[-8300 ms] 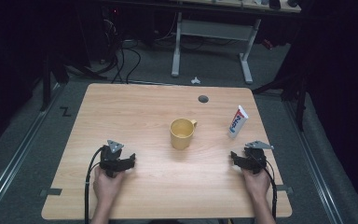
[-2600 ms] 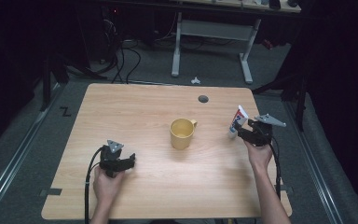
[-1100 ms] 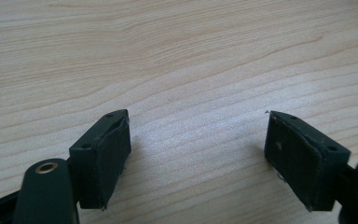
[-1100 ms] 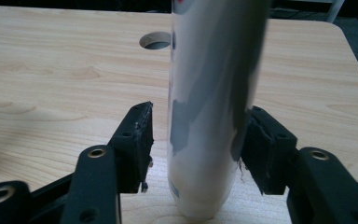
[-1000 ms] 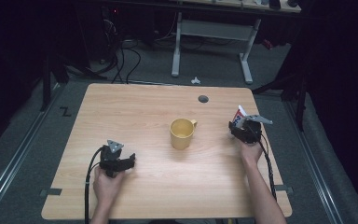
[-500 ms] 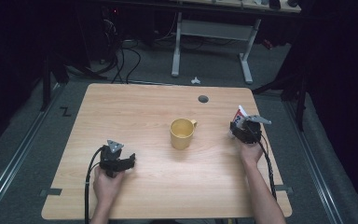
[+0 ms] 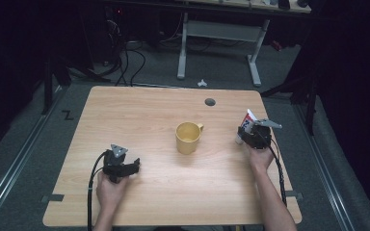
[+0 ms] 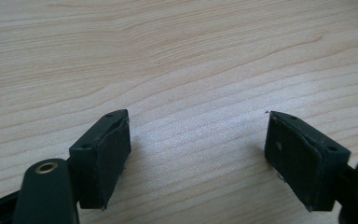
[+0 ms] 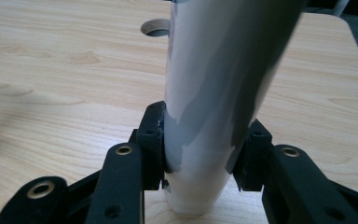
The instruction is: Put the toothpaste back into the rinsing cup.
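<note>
Right gripper [image 9: 200, 154] jaws just closed, clamped on white tube [image 9: 214, 93]; left gripper [image 8: 198, 154] jaws apart over bare table [image 8: 168, 56]

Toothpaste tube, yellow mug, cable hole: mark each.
toothpaste tube [image 9: 205, 116], right gripper view, white body between the gripper's pads
yellow mug [image 7: 188, 142], high view, outer wall
cable hole [image 7: 210, 102], high view, its middle

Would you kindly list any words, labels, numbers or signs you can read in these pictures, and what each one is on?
"Z": a dark mark on the grey floor left of the table.
Red and blue print on the white tube in the right gripper: too small and blurred to read.
Yellow mug: no lettering visible.
</note>
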Action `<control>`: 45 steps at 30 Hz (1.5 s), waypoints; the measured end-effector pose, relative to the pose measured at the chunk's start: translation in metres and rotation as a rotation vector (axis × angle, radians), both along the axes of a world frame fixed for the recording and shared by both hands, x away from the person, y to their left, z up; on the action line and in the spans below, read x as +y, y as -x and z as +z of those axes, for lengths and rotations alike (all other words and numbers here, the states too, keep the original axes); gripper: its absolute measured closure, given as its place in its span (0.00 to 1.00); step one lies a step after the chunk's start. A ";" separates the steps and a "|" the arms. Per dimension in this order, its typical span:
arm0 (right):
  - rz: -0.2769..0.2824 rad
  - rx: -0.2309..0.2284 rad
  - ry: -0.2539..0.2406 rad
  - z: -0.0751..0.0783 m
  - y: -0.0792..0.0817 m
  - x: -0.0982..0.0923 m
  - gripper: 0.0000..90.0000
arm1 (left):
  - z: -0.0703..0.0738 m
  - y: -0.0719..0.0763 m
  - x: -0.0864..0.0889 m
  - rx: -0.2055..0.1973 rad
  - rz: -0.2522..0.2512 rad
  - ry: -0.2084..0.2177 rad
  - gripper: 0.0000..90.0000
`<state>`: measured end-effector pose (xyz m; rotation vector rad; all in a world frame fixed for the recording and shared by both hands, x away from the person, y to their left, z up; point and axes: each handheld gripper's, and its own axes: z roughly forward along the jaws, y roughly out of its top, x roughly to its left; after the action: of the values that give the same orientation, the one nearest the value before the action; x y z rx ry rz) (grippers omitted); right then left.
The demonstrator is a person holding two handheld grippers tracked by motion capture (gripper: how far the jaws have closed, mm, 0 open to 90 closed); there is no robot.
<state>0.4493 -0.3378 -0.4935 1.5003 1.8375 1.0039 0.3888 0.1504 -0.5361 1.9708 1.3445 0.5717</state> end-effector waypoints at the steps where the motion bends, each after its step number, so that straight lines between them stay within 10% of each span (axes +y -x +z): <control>1: 0.007 0.002 0.001 0.000 0.000 0.000 0.68 | 0.000 0.000 0.000 0.000 0.000 0.000 0.25; 45: 0.197 -0.032 0.013 0.036 0.032 0.015 0.69 | 0.000 0.000 0.000 0.000 -0.001 -0.001 0.25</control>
<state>0.4172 -0.3225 -0.4570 1.3074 1.9939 1.0977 0.3888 0.1504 -0.5361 1.9724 1.3434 0.5720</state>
